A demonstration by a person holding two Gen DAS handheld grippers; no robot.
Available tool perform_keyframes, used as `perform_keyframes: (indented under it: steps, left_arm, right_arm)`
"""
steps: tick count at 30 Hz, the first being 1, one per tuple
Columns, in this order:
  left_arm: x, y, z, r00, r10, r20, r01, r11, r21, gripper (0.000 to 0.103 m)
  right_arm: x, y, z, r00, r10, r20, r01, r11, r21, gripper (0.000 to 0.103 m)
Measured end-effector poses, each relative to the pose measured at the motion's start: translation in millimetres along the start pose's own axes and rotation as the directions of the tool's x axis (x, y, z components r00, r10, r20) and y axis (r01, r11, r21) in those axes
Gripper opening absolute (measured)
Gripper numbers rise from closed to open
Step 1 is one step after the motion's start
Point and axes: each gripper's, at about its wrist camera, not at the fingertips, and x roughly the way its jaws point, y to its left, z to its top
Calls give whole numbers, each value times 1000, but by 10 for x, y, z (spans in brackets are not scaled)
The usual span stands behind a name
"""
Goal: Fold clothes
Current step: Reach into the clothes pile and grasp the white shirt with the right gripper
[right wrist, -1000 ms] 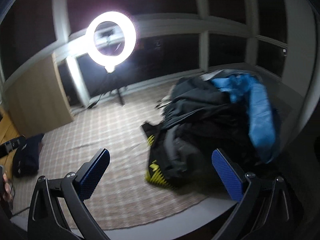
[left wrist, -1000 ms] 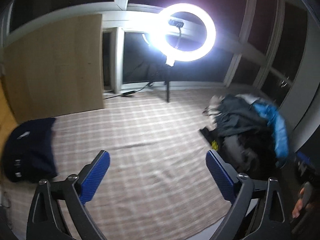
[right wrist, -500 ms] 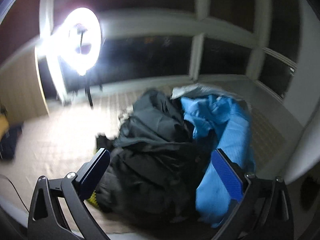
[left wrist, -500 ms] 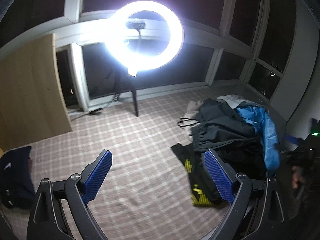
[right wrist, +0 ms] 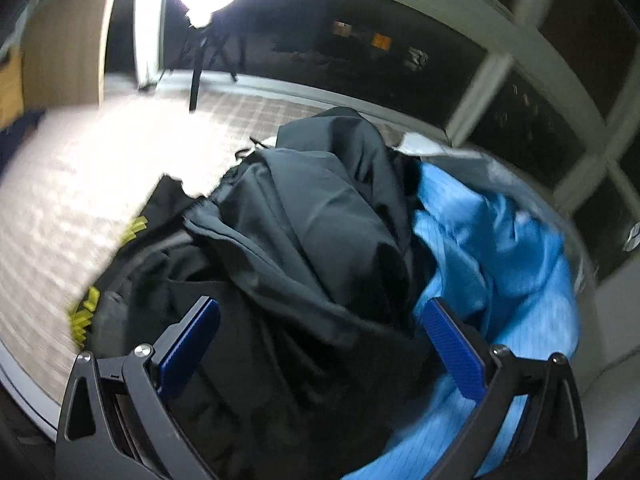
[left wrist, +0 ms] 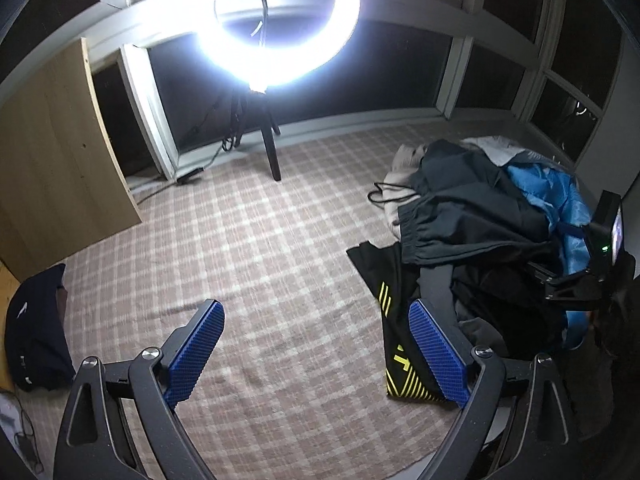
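Observation:
A pile of clothes (left wrist: 480, 240) lies at the right of the checked cloth surface (left wrist: 260, 248): dark grey and black garments (right wrist: 304, 240), a bright blue one (right wrist: 500, 248), and a black piece with yellow stripes (left wrist: 400, 344). My left gripper (left wrist: 316, 344) is open and empty above the cloth, its right finger next to the striped piece. My right gripper (right wrist: 320, 344) is open and empty, close over the dark garments, the blue one by its right finger. Its body also shows in the left wrist view (left wrist: 592, 264).
A folded dark navy garment (left wrist: 36, 332) lies at the far left edge. A lit ring light on a tripod (left wrist: 272, 32) stands at the back, with cables on the floor. A wooden panel (left wrist: 52, 152) stands at the left. Dark windows lie behind.
Both grippers have swung right toward the pile. The right gripper has moved in close over the dark and blue garments. Both stay open.

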Motion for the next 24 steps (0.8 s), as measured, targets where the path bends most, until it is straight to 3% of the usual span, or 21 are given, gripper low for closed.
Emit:
perform_keyframes:
  steps: [2, 5, 11, 14, 18, 23, 24]
  left_arm:
    - [48, -58, 3, 1000, 4, -12, -4, 1000, 10, 94]
    - [88, -126, 18, 1000, 9, -25, -8, 1000, 31, 94]
    - [136, -151, 50, 999, 18, -44, -17, 999, 42, 94]
    - [153, -145, 72, 999, 20, -49, -18, 999, 39, 94]
    - [165, -142, 75, 998, 22, -54, -19, 999, 43, 94]
    - [214, -44, 54, 996, 42, -75, -41, 999, 23, 94]
    - [231, -19, 54, 996, 46, -81, -45, 999, 17, 94]
  right_arm:
    - [75, 44, 26, 1000, -13, 2, 13, 999, -46, 102]
    - [25, -40, 65, 999, 35, 17, -34, 999, -25, 102]
    - [-330, -867, 249, 986, -112, 126, 94, 985, 142, 102]
    - [-187, -1541, 338, 987, -134, 84, 108, 958, 267, 102]
    - [336, -1964, 489, 989, -141, -40, 146, 969, 198, 103]
    - [942, -1970, 731, 983, -131, -129, 142, 987, 79, 102]
    - [1031, -1988, 793, 985, -115, -132, 129, 987, 98, 102]
